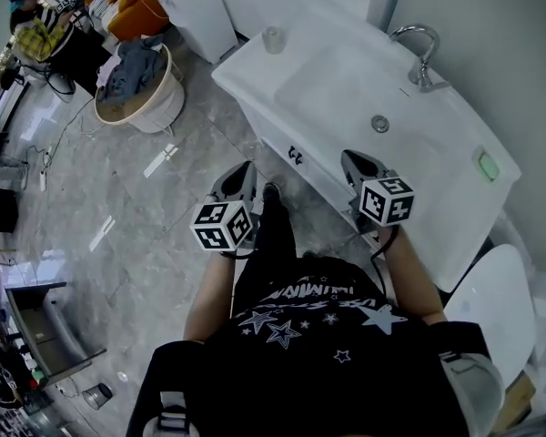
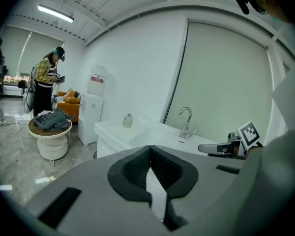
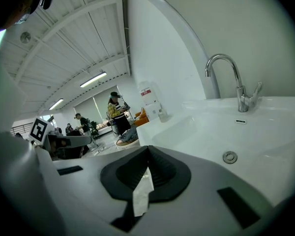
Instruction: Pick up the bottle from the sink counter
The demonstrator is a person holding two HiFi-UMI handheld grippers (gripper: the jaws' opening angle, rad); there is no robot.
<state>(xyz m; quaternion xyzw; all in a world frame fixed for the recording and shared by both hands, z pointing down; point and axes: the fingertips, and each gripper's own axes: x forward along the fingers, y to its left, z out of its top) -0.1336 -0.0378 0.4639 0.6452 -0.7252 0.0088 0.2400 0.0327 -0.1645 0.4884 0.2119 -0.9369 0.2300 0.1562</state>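
A small clear bottle stands on the far left corner of the white sink counter. It also shows in the left gripper view as the bottle, and tiny in the right gripper view as the bottle. My left gripper is held in front of the counter's front edge, well short of the bottle, jaws shut and empty. My right gripper hovers over the basin's near rim, also shut with nothing in it. In their own views the left gripper and the right gripper show jaws that meet.
A chrome faucet and a drain sit in the basin, with green soap on the right rim. A round basket of clothes and a white dispenser stand to the left. A person stands far off.
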